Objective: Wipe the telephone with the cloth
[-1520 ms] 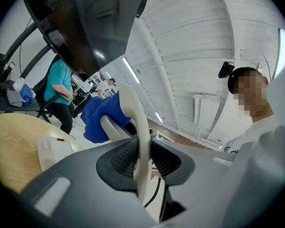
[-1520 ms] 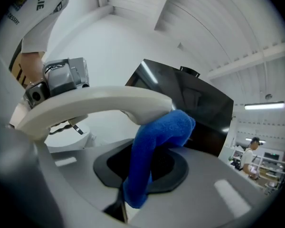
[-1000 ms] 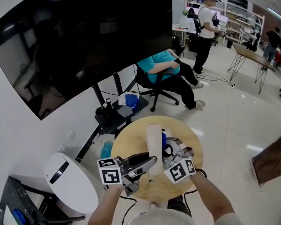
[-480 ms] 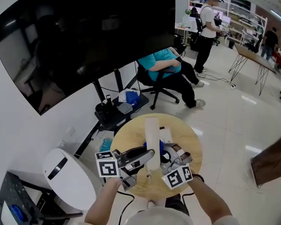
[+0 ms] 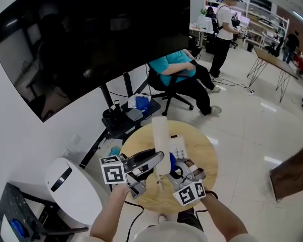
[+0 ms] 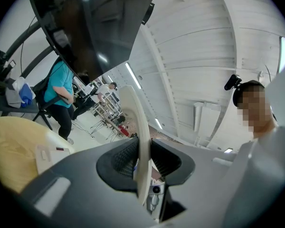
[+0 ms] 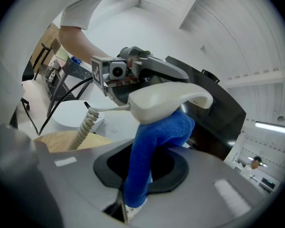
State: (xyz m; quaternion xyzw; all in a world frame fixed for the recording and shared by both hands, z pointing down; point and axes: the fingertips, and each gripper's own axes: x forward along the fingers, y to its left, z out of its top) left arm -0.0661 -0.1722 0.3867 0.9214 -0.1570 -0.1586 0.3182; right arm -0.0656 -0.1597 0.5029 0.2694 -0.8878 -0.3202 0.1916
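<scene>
Aloft over the counter [image 5: 202, 155], the telephone handset [image 5: 160, 135], seemingly stiff, light and slick, sat clamped near its corded end in the left hand-held gripper [image 5: 159, 161]; the right hand-held gripper [image 7: 141, 175] pinched the soft cloth [image 7: 156, 137] against it.

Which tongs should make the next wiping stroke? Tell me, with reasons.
Right. The right tongs grip the blue cloth, which touches the underside of the handset. The left tongs are clamped on the handset, holding it up.
</scene>
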